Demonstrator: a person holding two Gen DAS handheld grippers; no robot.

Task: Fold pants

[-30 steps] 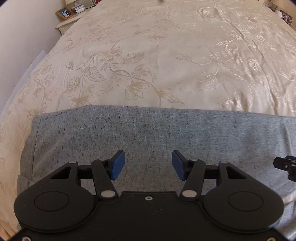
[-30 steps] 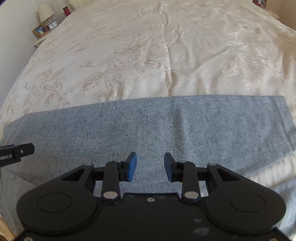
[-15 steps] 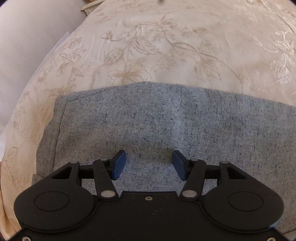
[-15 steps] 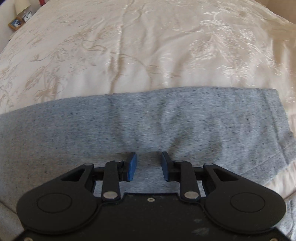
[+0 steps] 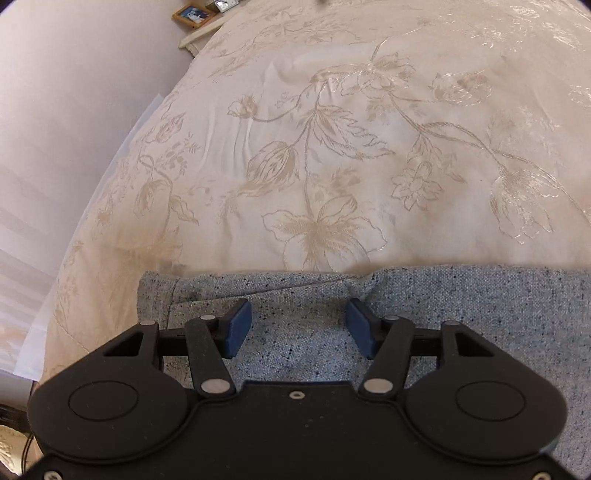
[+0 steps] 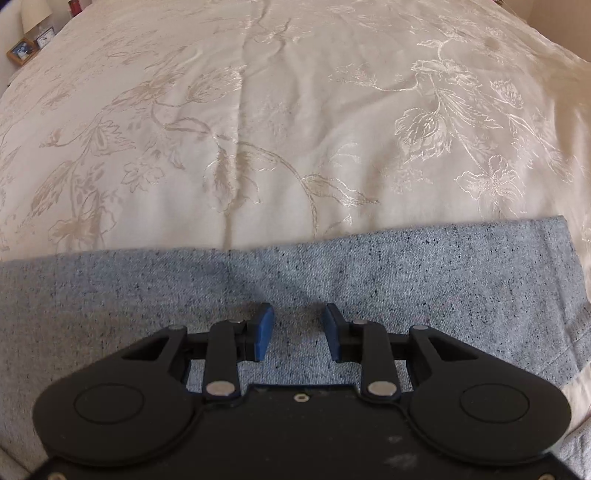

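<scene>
Grey speckled pants (image 5: pixel 461 317) lie flat across the near part of a bed with a cream floral bedspread (image 5: pixel 332 166). My left gripper (image 5: pixel 297 326) is open and empty, low over the pants near their left end, where a seamed edge (image 5: pixel 162 295) shows. My right gripper (image 6: pixel 298 330) is open and empty, low over the pants (image 6: pixel 147 295) near their right end (image 6: pixel 554 266). Both sets of blue pads sit just above or on the fabric; I cannot tell which.
The bedspread (image 6: pixel 295 129) stretches far beyond the pants. A pale wall (image 5: pixel 74 110) runs along the bed's left side. A nightstand with a framed photo (image 5: pixel 192 14) stands at the far left; the photo also shows in the right wrist view (image 6: pixel 20 51).
Both grippers have moved forward and down over the pants, toward the far edge of the fabric. The left one has come closer to the left end. Both stay open.
</scene>
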